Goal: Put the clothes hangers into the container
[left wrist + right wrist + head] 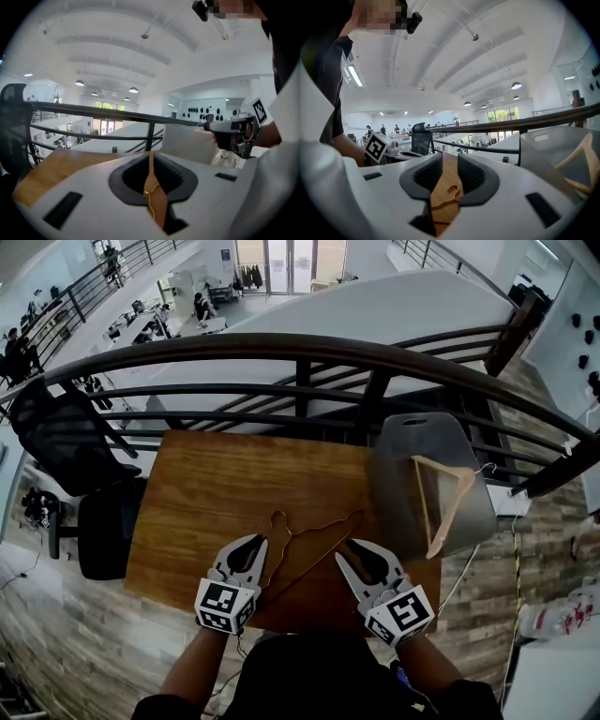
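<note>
1. I read the left gripper as pressed shut and empty, low over the table.
2. Right gripper: fingers slightly apart, pinching nothing.
3. Loose hanger lies flat between them; second hanger sits in the grey container.

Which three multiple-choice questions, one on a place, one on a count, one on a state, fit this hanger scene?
1. The dark hanger lies: A on the floor; B on the table between left gripper and right gripper; C on the railing.
2. Hangers in the container: A one; B none; C three.
3. The left gripper's jaws: A wide apart; B out of view; C nearly together.
Key: 1 B, it lies on the table; 2 A, one pale hanger leans inside; 3 C, only a sliver shows between them.
</note>
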Motion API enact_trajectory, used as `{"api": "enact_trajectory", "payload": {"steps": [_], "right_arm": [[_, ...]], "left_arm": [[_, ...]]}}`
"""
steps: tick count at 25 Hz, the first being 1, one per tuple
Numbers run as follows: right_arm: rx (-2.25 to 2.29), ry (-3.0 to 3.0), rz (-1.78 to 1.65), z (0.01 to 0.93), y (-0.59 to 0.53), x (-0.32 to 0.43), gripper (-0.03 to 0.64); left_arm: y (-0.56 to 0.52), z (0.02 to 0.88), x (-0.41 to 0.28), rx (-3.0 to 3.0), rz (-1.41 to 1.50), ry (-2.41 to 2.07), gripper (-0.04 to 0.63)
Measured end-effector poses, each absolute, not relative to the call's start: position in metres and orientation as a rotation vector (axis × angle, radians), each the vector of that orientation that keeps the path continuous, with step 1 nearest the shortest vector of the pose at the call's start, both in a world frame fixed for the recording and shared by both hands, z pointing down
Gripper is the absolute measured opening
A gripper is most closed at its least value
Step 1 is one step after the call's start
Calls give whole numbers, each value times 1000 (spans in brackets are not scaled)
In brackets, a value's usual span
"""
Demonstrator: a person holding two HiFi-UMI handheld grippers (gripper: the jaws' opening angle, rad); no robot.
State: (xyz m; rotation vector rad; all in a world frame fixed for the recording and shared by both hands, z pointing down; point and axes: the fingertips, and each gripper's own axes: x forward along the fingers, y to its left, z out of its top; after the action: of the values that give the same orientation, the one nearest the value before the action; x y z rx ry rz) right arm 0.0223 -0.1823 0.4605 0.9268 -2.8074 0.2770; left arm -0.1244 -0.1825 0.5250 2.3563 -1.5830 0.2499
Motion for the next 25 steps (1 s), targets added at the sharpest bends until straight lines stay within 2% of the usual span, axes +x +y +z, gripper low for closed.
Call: {"api": "enact_trajectory", "payload": {"steps": [9,19,25], "right_arm": [[951,-2767,300,473,-175,28,95],[1077,-2719,315,468,-164,62,95],[1153,-2660,310,476,-155,91,95]], "left_arm": [[-168,592,-130,2270,468,-1502,40],[-150,690,-106,2136,815,-1253,46],[-154,722,-94,2082,934,-1186,92]]}}
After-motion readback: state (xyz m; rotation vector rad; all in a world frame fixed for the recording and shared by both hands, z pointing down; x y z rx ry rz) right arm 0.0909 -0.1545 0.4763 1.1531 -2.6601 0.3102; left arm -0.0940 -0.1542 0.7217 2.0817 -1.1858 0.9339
